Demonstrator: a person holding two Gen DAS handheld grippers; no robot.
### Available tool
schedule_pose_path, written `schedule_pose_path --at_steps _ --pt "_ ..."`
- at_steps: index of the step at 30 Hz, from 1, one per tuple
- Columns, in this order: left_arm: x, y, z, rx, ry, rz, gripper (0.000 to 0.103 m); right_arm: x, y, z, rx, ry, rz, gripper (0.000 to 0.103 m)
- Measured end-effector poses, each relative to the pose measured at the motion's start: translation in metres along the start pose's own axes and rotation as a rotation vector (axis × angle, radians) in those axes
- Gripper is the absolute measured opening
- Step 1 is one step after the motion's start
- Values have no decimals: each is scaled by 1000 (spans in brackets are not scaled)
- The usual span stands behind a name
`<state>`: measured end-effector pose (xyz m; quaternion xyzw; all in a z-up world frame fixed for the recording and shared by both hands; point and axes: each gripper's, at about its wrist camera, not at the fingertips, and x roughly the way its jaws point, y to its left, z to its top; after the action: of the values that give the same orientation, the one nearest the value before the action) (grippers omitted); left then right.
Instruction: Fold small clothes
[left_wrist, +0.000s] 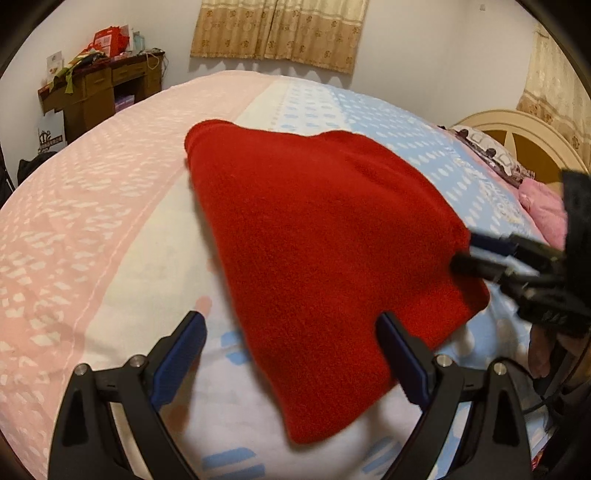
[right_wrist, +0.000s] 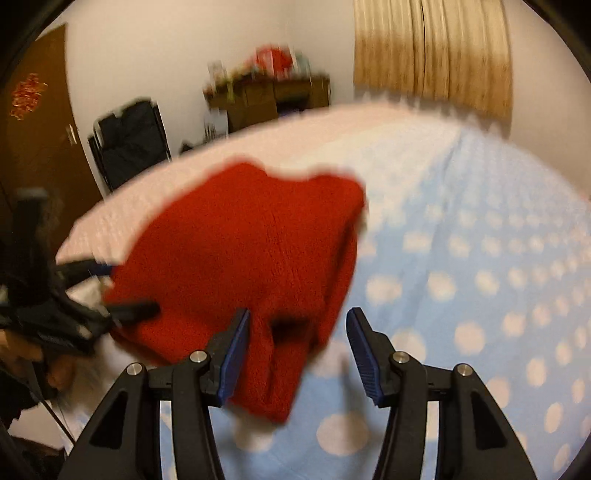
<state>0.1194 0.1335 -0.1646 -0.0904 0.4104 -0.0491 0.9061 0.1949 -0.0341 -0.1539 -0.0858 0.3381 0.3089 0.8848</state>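
Blue-padded fingers of the left gripper (left_wrist: 291, 354) are spread wide, with the near edge of the red knitted garment (left_wrist: 325, 240) lying between them; no pad is pressed on the cloth, so nothing is held by this gripper. The right gripper (right_wrist: 299, 350) has its fingers about half spread. The lower flap of the garment (right_wrist: 240, 258) hangs or lies between them, near the left pad, but whether it is pinched cannot be told, because the right wrist view is blurred. In the left wrist view the right fingers (left_wrist: 480, 254) are seen at the garment's right edge, touching it or just beside it.

The garment is lying on the bed (left_wrist: 110, 221), on the pink and blue dotted sheet, already narrowed to a rough triangle with its neck end far from the grippers.

It is judged that a fold is being set up or finished. To do it well, both near corners should be pinched only through the top layers, so that the sheet is not taken too. The two grippers should be lifted together and carried toward the far end, keeping the edge straight. The cloth is thick and soft, so a shallow pinch could slip; a deeper bite is advised. The fold should be laid down flat before the fingers are spread.
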Motion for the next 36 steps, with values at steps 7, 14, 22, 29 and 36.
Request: schedule_pose_path --at_steps 7,14,22,29,36 --pt "-17 4 9 -28 -86 22 96 4 31 19 -77 -11 145 54" --pt "7 18 -1 -39 -22 78 103 39 14 -10 -5 104 158 55" --pt "0 7 -10 -13 -40 110 103 37 18 -18 -9 83 115 55" --pt "-32 -5 -14 29 -85 106 103 20 28 -22 -16 117 57 55" --pt "-67 -12 -8 59 -170 94 103 -23 31 -10 59 63 1 55"
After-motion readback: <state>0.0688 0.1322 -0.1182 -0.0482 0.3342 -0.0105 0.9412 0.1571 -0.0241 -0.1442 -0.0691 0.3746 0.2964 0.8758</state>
